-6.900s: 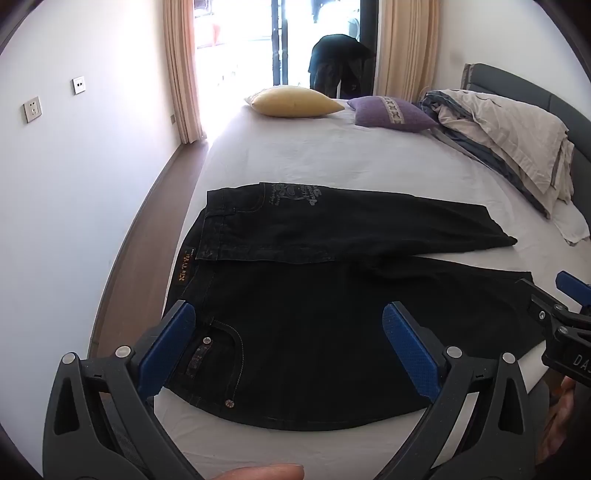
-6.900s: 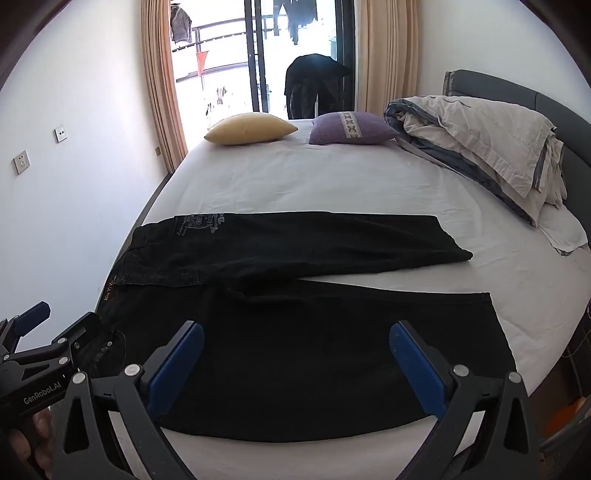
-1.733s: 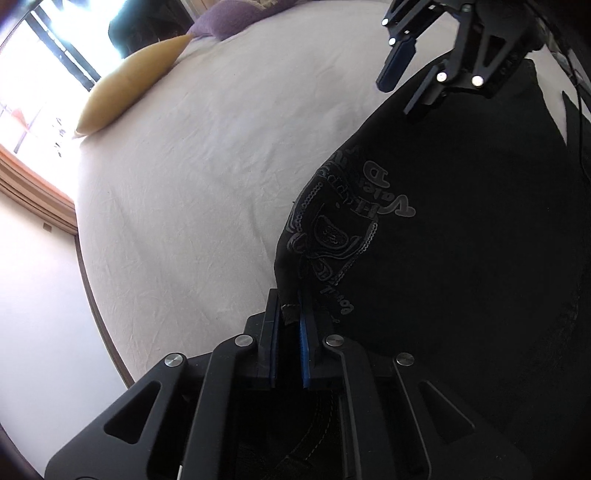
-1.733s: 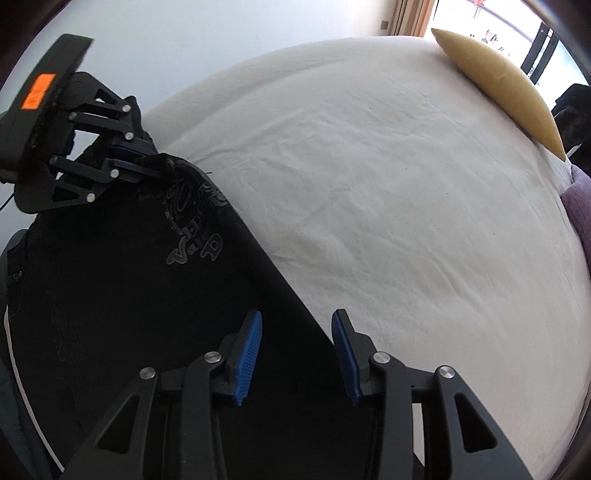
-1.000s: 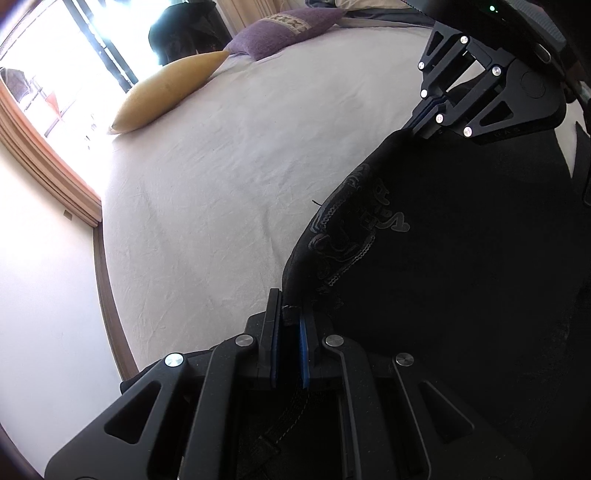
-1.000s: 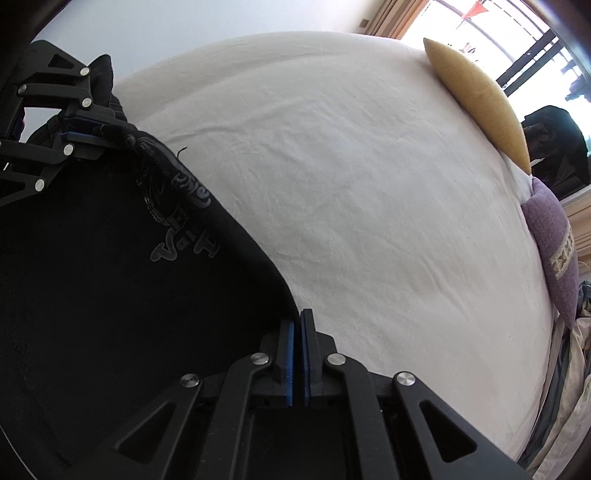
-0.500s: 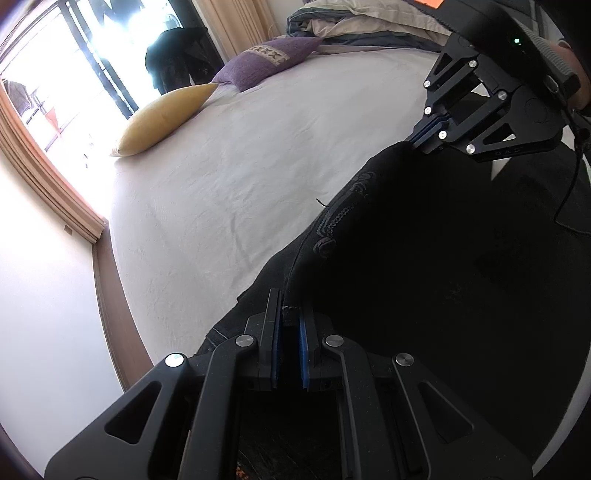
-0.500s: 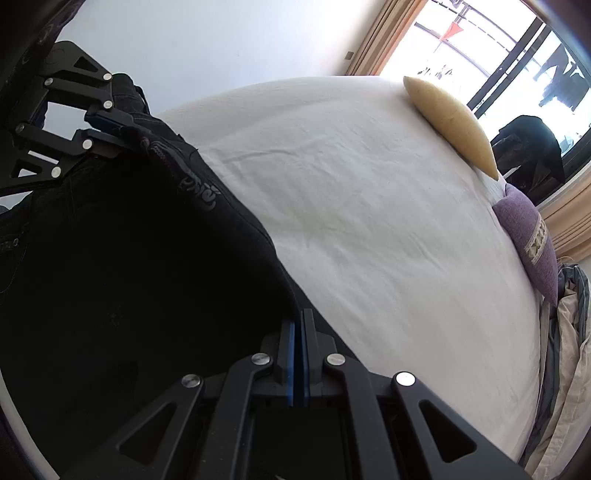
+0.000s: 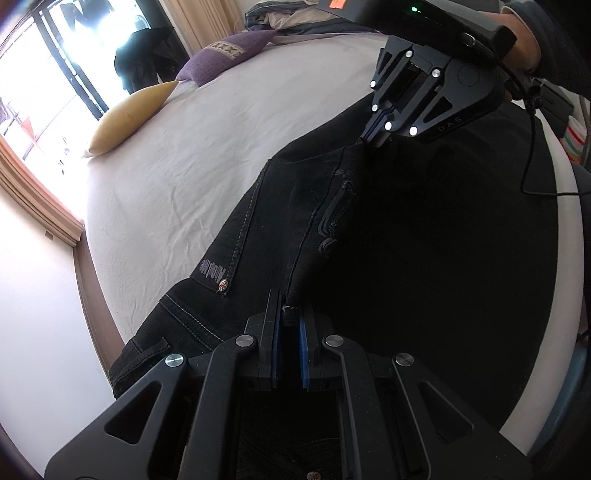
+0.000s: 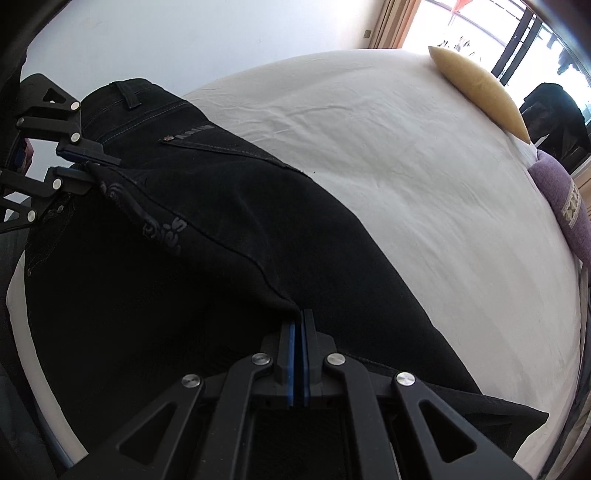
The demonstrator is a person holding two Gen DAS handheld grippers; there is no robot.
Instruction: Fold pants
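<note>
Black pants (image 9: 424, 251) hang taut, one edge lifted off the bed (image 9: 207, 155).

Pants (image 9: 424, 229) spread along the near edge of the bed (image 9: 207, 155), one leg lifted and doubled over the other. Left gripper (image 9: 287, 314) clamped on the fold's edge at the waist end, right gripper (image 10: 297, 325) pinching the same edge farther along the leg. Beyond the pants, bare sheet; at the far side two pillows (image 9: 129, 114) side by side near the window (image 9: 48, 74). Heaped bedding (image 9: 291, 14) behind them.
</note>
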